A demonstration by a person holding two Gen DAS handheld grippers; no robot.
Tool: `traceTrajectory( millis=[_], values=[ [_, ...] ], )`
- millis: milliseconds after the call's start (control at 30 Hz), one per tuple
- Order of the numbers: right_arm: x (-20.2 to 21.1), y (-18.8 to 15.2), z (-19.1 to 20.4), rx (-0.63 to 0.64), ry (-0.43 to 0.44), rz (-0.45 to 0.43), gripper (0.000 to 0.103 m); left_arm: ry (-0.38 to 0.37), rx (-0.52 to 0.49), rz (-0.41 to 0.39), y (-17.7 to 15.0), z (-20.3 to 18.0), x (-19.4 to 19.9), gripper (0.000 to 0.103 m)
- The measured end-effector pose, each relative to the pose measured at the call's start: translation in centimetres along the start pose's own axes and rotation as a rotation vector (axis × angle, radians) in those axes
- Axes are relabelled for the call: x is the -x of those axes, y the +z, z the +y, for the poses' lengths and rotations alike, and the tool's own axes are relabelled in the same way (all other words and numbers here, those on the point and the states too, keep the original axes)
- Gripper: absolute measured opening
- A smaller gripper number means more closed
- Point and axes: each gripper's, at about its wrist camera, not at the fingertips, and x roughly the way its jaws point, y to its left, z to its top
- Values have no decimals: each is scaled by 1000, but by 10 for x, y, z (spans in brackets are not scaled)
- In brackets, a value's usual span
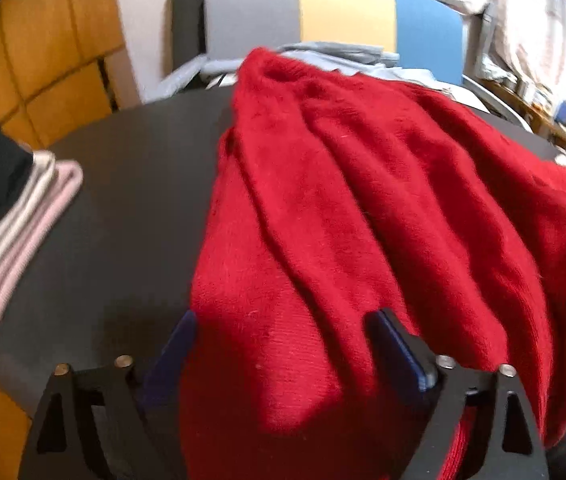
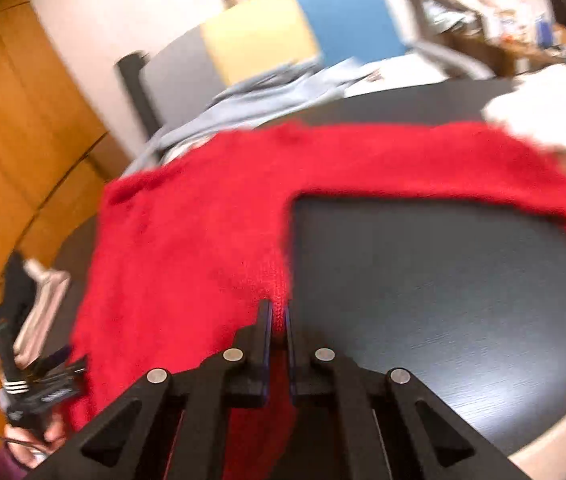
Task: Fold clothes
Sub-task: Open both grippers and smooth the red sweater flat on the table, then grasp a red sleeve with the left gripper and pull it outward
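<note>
Right gripper (image 2: 279, 320) pinches sweater (image 2: 187, 248) hem thinly, left gripper (image 1: 283, 332) gapes empty above it; hem may slip.

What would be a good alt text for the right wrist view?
The right tongs pinch the hem of a red sweater spread on a dark round table, one sleeve stretched to the right. Folded clothes lie at the left edge.

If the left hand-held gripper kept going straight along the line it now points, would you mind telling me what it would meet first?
Most likely the rumpled red knitted sweater: the open left hand-held gripper points down onto it where it lies over the black round table. Depth is hard to judge in this view.
</note>
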Motion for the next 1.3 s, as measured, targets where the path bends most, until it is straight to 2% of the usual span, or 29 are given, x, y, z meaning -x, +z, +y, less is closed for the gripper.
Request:
traceTrajectory(
  millis=[67,133,167,233,333,367,433,467,600,667,700,767,833,900,933,1000,1100,1133,1233,1300],
  values=[
    [2,9,-28,-5,-99,-17,3,-36,52,25,3,8,-5,95],
    [-5,10,-53,-14,-176,13,3,-48,69,31,3,11,-8,97],
    [-12,8,-66,-45,-215,56,4,-47,63,32,2,9,-7,97],
    [-19,4,-77,-91,-256,89,6,-38,41,37,3,6,-4,97],
    [-7,5,-33,24,-198,-1,24,-4,9,23,6,10,2,97],
    [-11,5,-9,89,-148,-11,24,7,2,17,9,13,3,97],
    [-22,1,44,239,-36,-8,24,-25,0,23,7,16,8,97],
    [-29,-4,64,304,-10,5,24,-40,-3,29,4,16,11,97],
    [-68,-32,115,480,-41,94,24,-99,-18,51,-10,16,24,97],
    [-89,-47,137,555,-66,141,24,-162,-14,60,-18,13,33,97],
    [-95,-52,134,547,-71,149,24,-195,-12,64,-22,12,38,97],
    [-95,-53,122,459,-22,113,26,-208,-28,74,-29,7,42,97],
    [-103,-47,106,346,45,120,28,-217,-46,84,-35,1,46,96],
    [-104,-48,97,293,95,117,29,-188,-106,87,-36,-11,40,94],
    [-109,-51,99,293,107,108,28,-170,-135,85,-37,-17,37,84],
    [-105,-57,104,326,98,80,28,-118,-204,86,-38,-31,32,75],
    [-105,-59,106,329,86,52,28,-172,-219,91,-32,-37,36,32],
    [-110,-55,103,319,91,49,28,-192,-217,99,-28,-36,38,26],
    [-109,-55,99,307,102,47,29,-249,-157,112,-8,-21,47,15],
    [-108,-54,94,313,104,49,28,-252,-119,100,13,-2,55,15]
  ],
)
